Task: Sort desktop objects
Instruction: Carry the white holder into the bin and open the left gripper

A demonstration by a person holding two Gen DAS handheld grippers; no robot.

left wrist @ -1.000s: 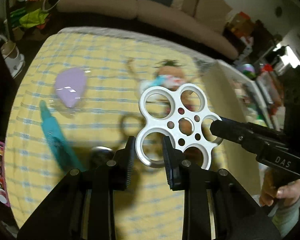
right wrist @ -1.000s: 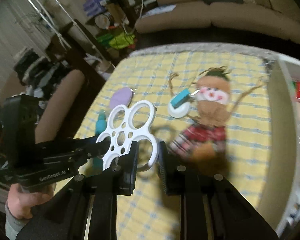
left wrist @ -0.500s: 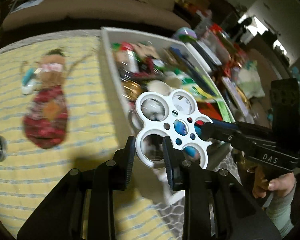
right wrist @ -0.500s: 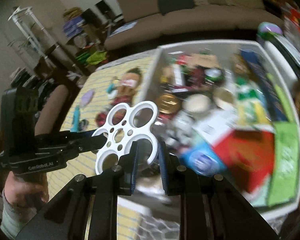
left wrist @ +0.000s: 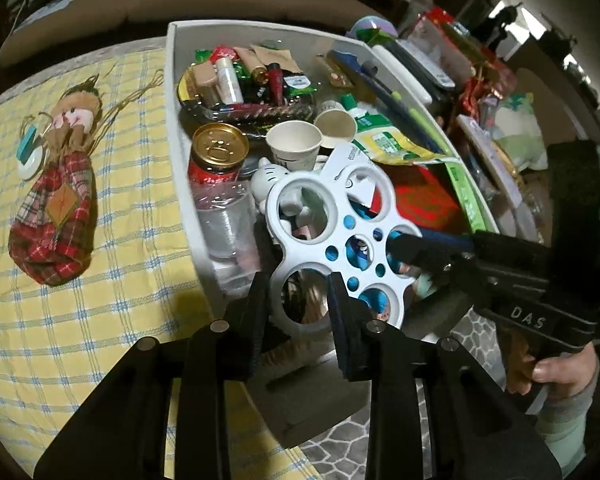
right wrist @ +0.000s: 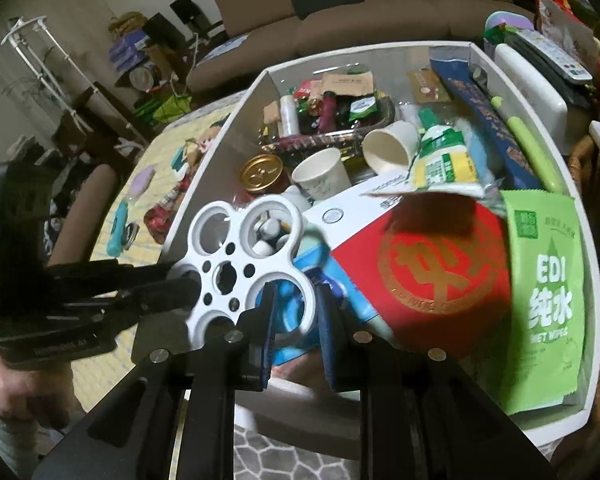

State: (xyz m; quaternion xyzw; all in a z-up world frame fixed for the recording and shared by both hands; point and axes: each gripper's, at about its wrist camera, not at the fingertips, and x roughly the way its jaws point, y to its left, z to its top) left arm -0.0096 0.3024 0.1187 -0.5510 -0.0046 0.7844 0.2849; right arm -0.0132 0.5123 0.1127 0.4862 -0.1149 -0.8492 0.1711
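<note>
A white plastic plate (left wrist: 288, 258) pierced with several round holes hangs over the near part of a white bin (left wrist: 172, 80). My left gripper (left wrist: 298, 296) is shut on the plate's near ring. In the same view my right gripper (left wrist: 404, 248) reaches in from the right and clamps the plate's right edge. In the right wrist view the plate (right wrist: 239, 222) sits over the bin's (right wrist: 220, 148) near left corner. There my right gripper (right wrist: 296, 300) is shut on its lower ring, and my left gripper (right wrist: 180, 292) holds its left side.
The bin is crowded: a gold-topped can (left wrist: 220, 148), paper cups (left wrist: 294, 144), a red packet (right wrist: 428, 272) and green wet wipes (right wrist: 544, 280). Left of it a rag doll (left wrist: 56, 192) and a teal tool (right wrist: 118, 228) lie on the yellow checked cloth (left wrist: 100, 320). More clutter sits right of the bin.
Both grippers have carried the white plate together from above the yellow cloth, past the doll, to above the white bin. Both grips have stayed the same.
</note>
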